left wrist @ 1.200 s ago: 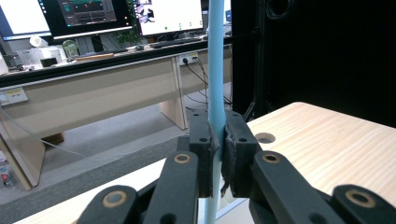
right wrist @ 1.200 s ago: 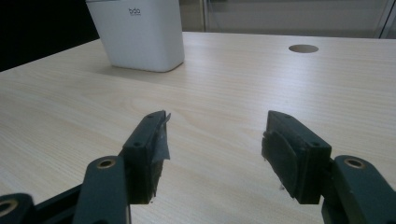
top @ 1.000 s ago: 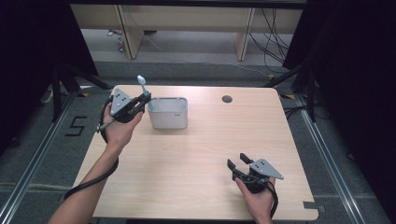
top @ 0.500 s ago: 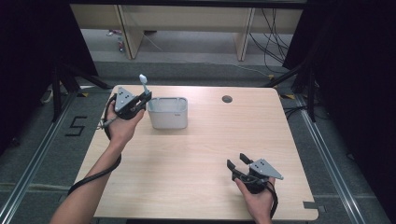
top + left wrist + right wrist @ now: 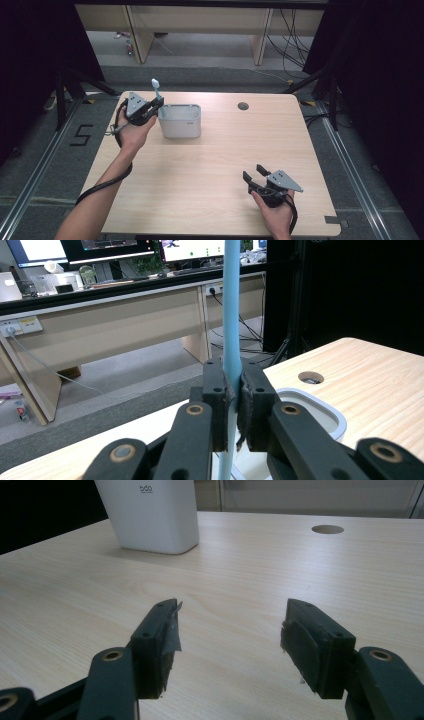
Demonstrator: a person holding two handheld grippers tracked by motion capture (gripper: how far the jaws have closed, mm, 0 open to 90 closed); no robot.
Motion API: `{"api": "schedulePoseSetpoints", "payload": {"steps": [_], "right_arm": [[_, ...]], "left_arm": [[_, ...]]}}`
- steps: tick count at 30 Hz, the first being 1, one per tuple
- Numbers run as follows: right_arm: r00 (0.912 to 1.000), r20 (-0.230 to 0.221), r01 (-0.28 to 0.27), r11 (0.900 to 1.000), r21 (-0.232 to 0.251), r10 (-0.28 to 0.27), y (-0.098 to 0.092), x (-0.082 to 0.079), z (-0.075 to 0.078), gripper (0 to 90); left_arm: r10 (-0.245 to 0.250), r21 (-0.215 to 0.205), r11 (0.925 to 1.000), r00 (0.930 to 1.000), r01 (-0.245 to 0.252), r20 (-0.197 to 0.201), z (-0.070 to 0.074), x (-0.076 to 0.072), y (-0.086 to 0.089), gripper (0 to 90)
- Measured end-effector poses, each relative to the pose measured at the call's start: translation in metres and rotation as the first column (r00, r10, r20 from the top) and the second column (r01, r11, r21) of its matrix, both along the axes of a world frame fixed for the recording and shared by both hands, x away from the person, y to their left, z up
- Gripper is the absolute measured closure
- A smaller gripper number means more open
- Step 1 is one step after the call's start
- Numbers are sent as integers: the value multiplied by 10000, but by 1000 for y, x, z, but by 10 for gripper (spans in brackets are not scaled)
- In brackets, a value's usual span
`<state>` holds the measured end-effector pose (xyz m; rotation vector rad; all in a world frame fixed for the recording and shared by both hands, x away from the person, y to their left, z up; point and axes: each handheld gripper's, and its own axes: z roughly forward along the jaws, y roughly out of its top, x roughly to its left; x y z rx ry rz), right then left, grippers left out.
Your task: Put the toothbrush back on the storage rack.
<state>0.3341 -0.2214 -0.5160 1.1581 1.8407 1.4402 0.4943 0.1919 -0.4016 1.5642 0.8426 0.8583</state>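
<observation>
Pale blue plastic handle, clamped upright between the jaws of the left gripper [image 5: 231,412]; the pads [image 5: 248,410] press it from both sides. High view: left gripper [image 5: 156,106] held off the table, the utensil [image 5: 156,89] standing up out of it with a small rounded pale head on top — spoon or brush, too small to tell. Lower end of the handle runs down past the jaws toward the white container [image 5: 320,417], which sits just beyond and below the grip. Container [image 5: 180,120] open-topped, rounded corners, just beside the gripper at its right.

Step in hand, by my reading: carrying the utensil to the container, not yet let go.

Next move calls for shifting over the opening, keeping the handle near vertical, lowering, then parting the jaws.

Right gripper [image 5: 227,645] jaws apart, nothing between them, resting low near the table's near edge [image 5: 255,181], well apart from the container.
</observation>
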Motion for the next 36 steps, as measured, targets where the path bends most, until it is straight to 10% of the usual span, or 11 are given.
{"api": "schedulePoseSetpoints", "payload": {"steps": [36], "right_arm": [[9994,-295,-188,9997,128,192,0,0,0,389]], "left_arm": [[187,170,9997,9962,-173,-849,-22,12,-4,830]]}}
